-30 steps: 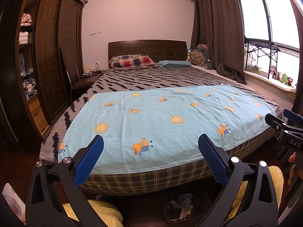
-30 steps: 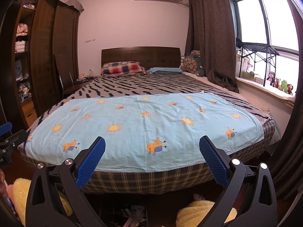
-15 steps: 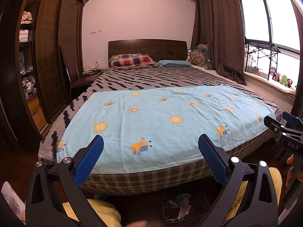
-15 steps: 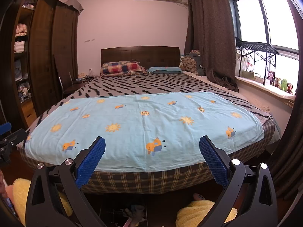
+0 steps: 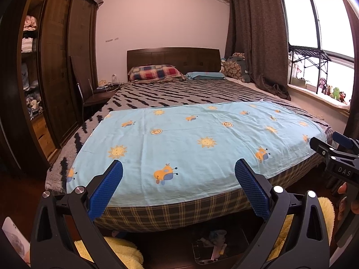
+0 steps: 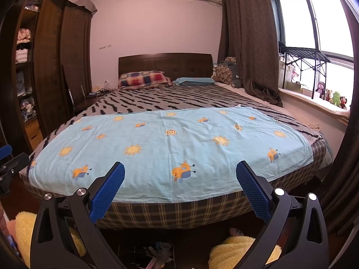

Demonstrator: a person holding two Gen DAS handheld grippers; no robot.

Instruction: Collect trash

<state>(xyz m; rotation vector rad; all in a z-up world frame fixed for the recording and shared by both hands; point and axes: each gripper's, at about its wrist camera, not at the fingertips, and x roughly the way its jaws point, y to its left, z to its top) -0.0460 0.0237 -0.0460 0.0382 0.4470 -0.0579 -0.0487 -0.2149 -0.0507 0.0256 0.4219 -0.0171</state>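
Note:
My left gripper (image 5: 178, 168) is open and empty, held at the foot of a bed (image 5: 179, 210) covered by a light blue cartoon sheet (image 5: 193, 139). My right gripper (image 6: 179, 170) is open and empty too, beside it to the right; its body shows at the right edge of the left wrist view (image 5: 336, 159). No trash lies on the sheet. Small mixed items sit in a dark tray (image 5: 211, 246) on the floor under the bed's foot, also seen in the right wrist view (image 6: 154, 253).
Yellow fluffy slippers (image 5: 121, 251) (image 6: 242, 251) lie on the floor by the bed. A dark wardrobe (image 5: 56, 74) with open shelves stands left, a chair (image 5: 89, 96) beside it. Pillows (image 5: 154, 72) lie at the headboard. Curtain (image 5: 253, 44) and windowsill toys (image 5: 332, 92) are right.
Both views have shifted only slightly; the left gripper has edged a little back and up from the bed. Both grippers stay open.

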